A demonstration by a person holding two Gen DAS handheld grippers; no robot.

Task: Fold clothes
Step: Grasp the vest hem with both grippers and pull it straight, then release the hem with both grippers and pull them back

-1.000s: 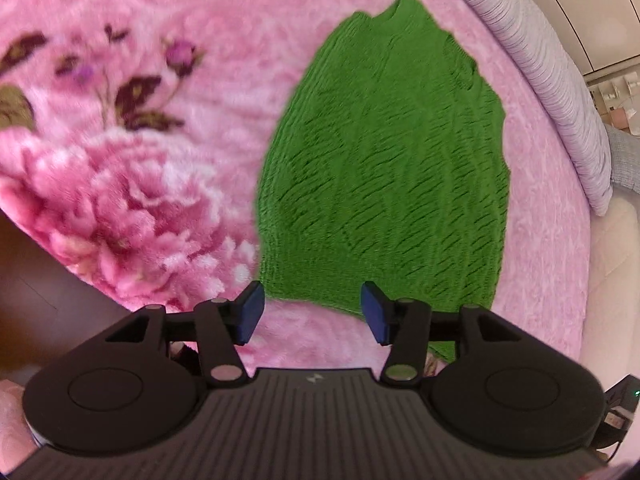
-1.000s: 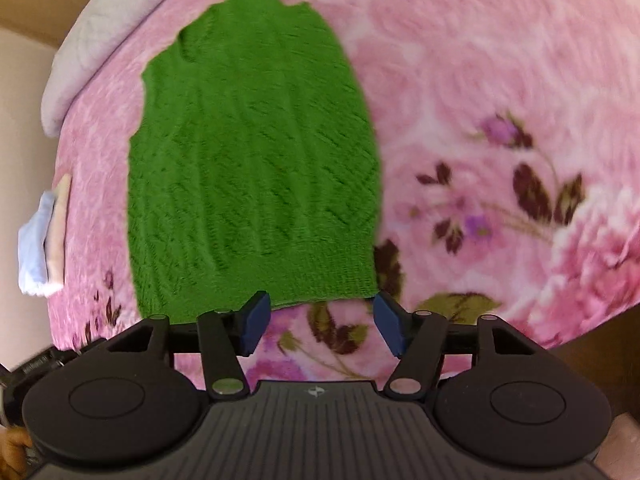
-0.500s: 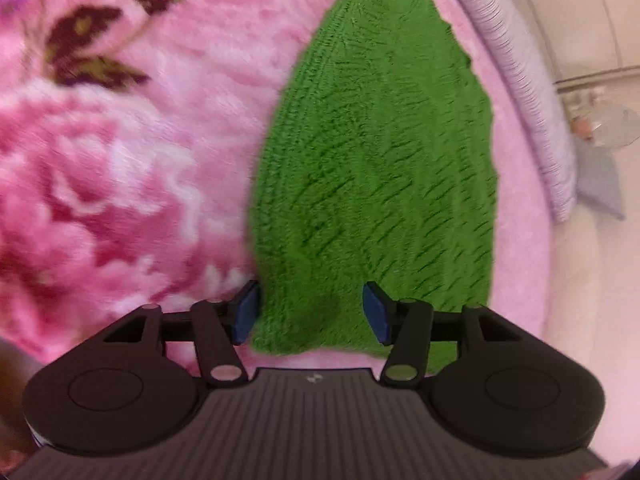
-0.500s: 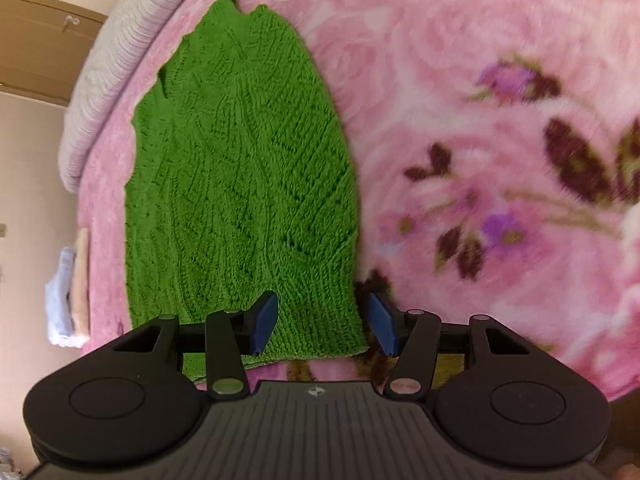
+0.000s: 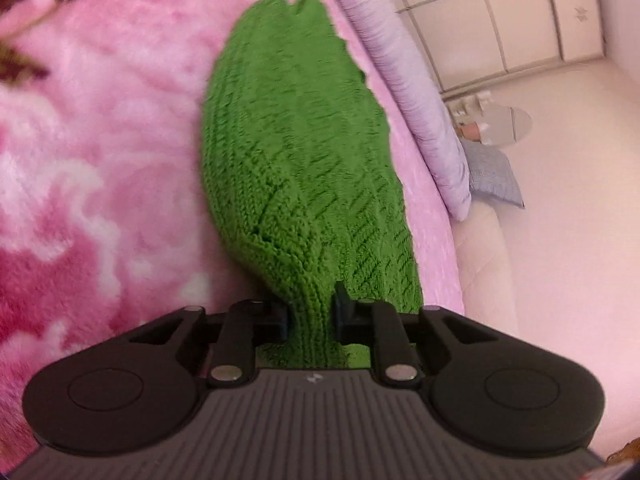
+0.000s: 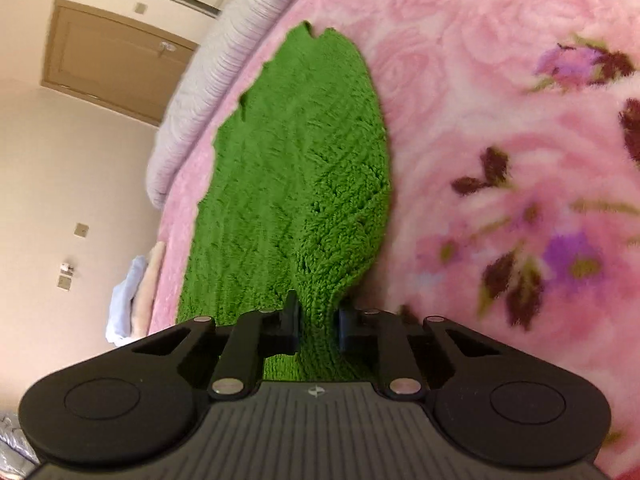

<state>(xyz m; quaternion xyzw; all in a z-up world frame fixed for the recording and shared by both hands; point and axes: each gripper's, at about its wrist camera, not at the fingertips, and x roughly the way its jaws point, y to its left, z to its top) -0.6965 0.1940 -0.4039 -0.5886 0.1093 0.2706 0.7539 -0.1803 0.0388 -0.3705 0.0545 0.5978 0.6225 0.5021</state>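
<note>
A green knitted sweater [image 5: 296, 152] lies stretched out on a pink flowered blanket [image 5: 100, 184], its neck end far away. My left gripper [image 5: 311, 316] is closing on the near left corner of the hem, and the knit bunches up between its pads. In the right wrist view the same green sweater [image 6: 296, 168] runs away from me. My right gripper [image 6: 318, 322] is closing on the near right corner of the hem, with a fold of knit pinched between its pads.
A lilac pillow [image 5: 404, 80] lies along the bed's far edge beside the sweater. Folded pale cloths [image 6: 132, 300] sit at the bed's side in the right wrist view. A wooden door [image 6: 108, 56] and pale walls lie beyond the bed.
Both grippers came down low onto the sweater's near hem and their jaws went from wide apart to pinched on the knit, which now puckers up at each corner.
</note>
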